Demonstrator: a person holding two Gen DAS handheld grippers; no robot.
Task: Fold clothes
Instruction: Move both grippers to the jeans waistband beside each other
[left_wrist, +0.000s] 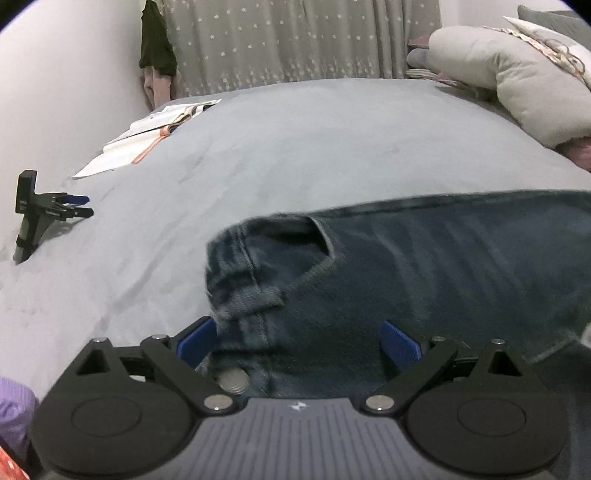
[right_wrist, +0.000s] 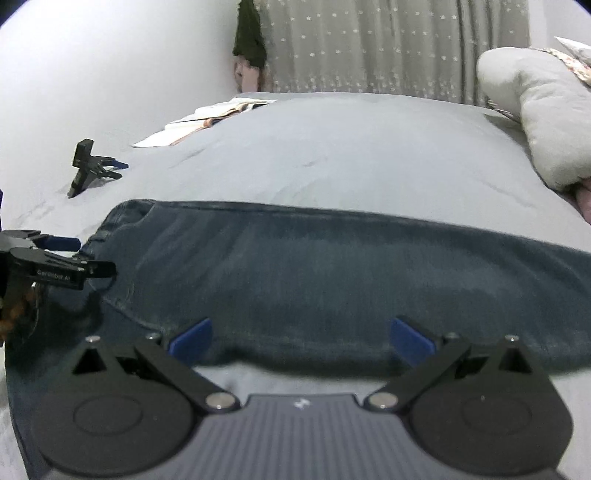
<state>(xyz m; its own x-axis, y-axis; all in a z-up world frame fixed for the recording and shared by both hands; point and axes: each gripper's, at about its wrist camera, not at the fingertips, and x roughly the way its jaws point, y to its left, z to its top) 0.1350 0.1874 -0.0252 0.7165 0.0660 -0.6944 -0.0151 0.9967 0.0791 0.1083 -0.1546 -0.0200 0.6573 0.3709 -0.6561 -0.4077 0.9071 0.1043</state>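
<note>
Early fold step: jeans flat across bed near edge. Left claw spread wide over waistband, right claw likewise at leg edge. Next: pinch, lift, fold over.

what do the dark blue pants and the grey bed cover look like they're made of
The pants look like denim: dark faded blue, matte, with raised seams, a belt loop and a metal button. The bed cover looks like soft brushed or velvety fabric, matte grey with faint rub marks; the exact fibre can't be told.
</note>
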